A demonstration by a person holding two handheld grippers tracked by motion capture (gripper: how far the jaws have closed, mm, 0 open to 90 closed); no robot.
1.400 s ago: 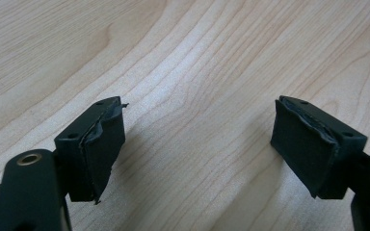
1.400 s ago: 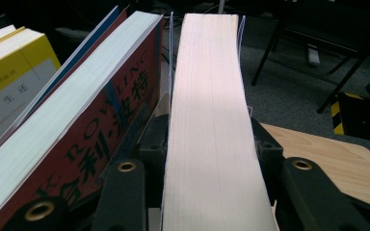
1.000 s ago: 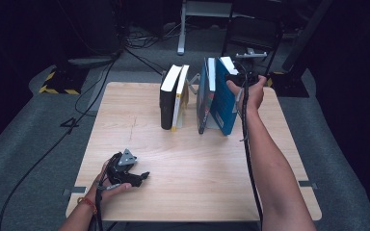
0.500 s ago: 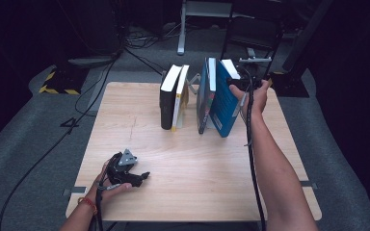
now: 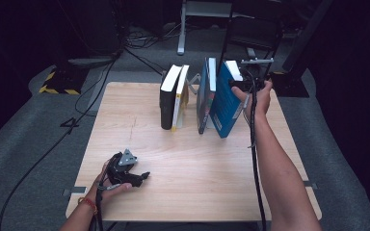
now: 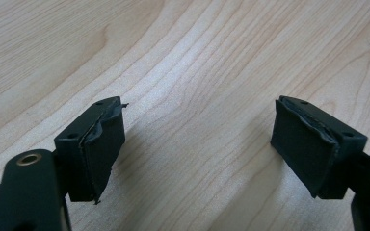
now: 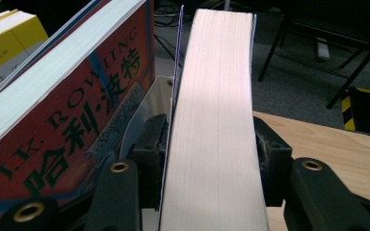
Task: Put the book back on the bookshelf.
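Note:
A thick blue book [image 5: 224, 103] stands on the wooden table [image 5: 197, 159], leaning to the right, away from the row of books. My right gripper [image 5: 238, 85] sits at its top far corner, shut on the blue book. In the right gripper view the pale page block [image 7: 217, 96] lies between the two black pads of the right gripper [image 7: 212, 144], which touch its covers; these jaws have just been opening a little. My left gripper [image 5: 142, 176] rests on the table near the front left, held in a hand. The left gripper [image 6: 200, 144] is open over bare wood.
Left of the blue book stand a red-covered book with a teal spine [image 5: 203, 96] [image 7: 53, 120], a yellow-white book [image 5: 180, 96] and a black one [image 5: 167, 98]. A metal bookend [image 7: 147, 106] stands behind them. Dark floor, cables and stands surround the table.
The right hand has shifted slightly to the right with the top of the blue book, which now leans further from the row. The left hand has stayed where it was.

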